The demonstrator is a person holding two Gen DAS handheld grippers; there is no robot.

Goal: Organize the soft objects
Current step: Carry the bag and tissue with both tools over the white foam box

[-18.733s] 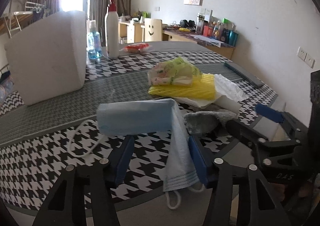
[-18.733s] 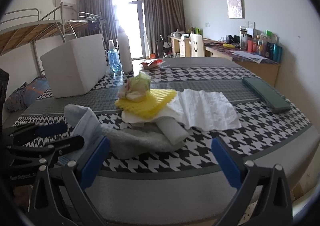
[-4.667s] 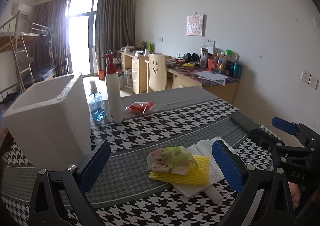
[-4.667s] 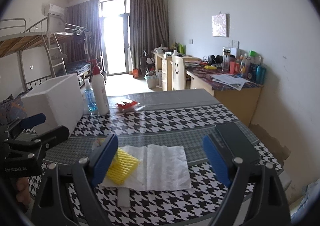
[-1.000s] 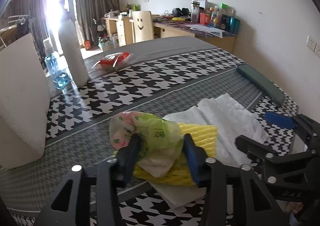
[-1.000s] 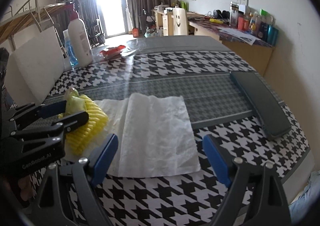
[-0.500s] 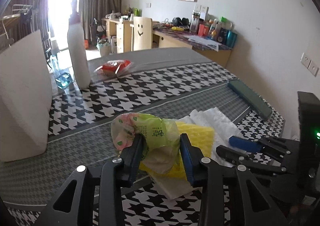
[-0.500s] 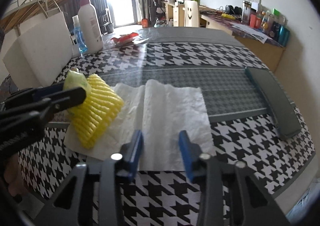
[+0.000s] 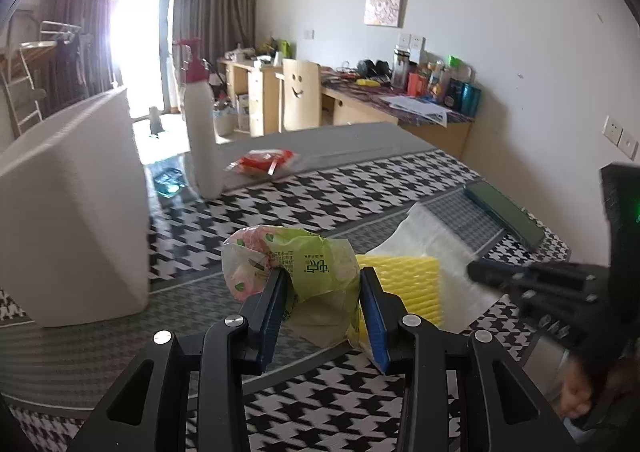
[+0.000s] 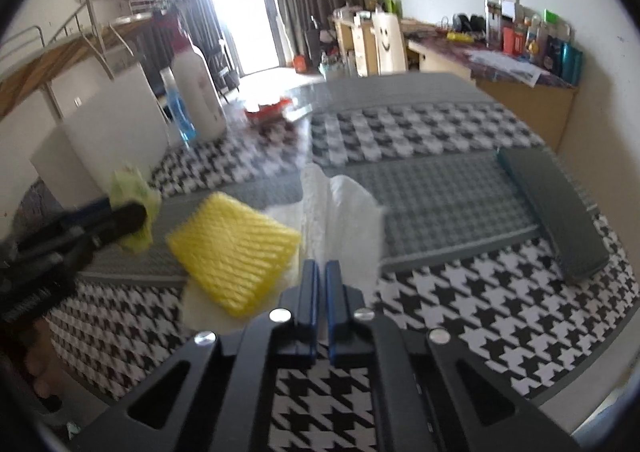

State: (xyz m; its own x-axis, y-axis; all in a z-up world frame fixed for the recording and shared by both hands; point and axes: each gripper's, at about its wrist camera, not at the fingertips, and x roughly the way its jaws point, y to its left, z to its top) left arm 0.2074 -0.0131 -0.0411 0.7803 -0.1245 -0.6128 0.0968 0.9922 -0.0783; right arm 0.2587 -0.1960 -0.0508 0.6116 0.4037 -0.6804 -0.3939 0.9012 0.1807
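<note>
Houndstooth tablecloth [image 9: 320, 204] underfoot, white foam box [image 9: 76, 208] at nine o'clock, spray bottle [image 9: 202, 132] and desk [image 9: 400, 108] beyond at twelve. Left gripper [image 9: 322, 292] clamped on crumpled plastic bag [image 9: 304, 268], yellow foam net [image 10: 234, 250] just at three o'clock of it. Right gripper [image 10: 322, 272] pressed together, pinching near edge of white tissue [image 10: 344, 212] rising toward twelve; contact blurred, tissue's lower part hidden behind the net.

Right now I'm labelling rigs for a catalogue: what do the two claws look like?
Both match: the left claw and right claw have black angular frames with cut-outs, silver round screw heads and blue pads on the fingers. The right claw's body shows a green light; the left's has white lettering.
</note>
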